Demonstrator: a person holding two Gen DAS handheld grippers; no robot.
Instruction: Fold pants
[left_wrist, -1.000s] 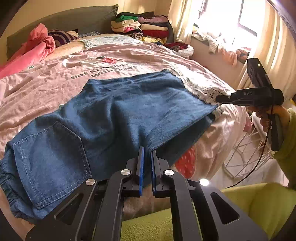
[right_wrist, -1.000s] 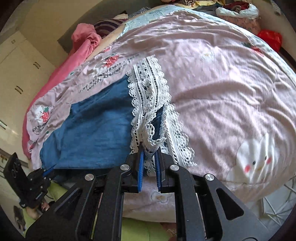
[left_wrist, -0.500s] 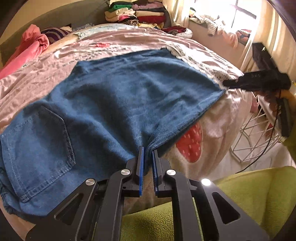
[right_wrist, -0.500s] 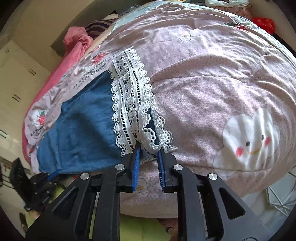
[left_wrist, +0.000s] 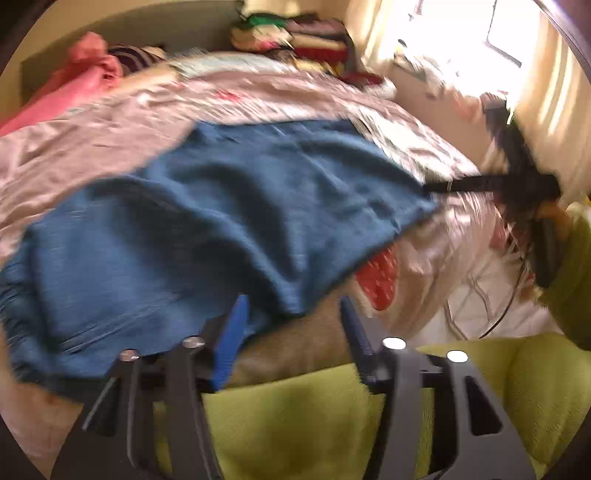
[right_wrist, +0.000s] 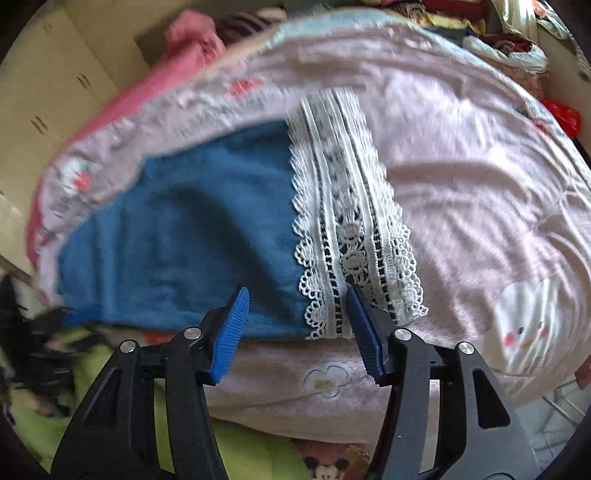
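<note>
both grippers' jaws are opening, nothing pinched: left gripper (left_wrist: 291, 314), right gripper (right_wrist: 295, 306). pants (right_wrist: 177, 236) look soft, limp denim; grip lace hem (right_wrist: 351, 236) corners, probably

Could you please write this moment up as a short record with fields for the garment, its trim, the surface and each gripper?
garment: blue denim pants, spread flat
trim: white lace hem at the leg end
surface: pink quilt on a bed
left gripper: jaws opening, pads off the cloth, pants edge just ahead of them
right gripper: jaws opening, pads off the cloth, lace hem and denim edge between them
background: stack of folded clothes at the far end of the bed
</note>
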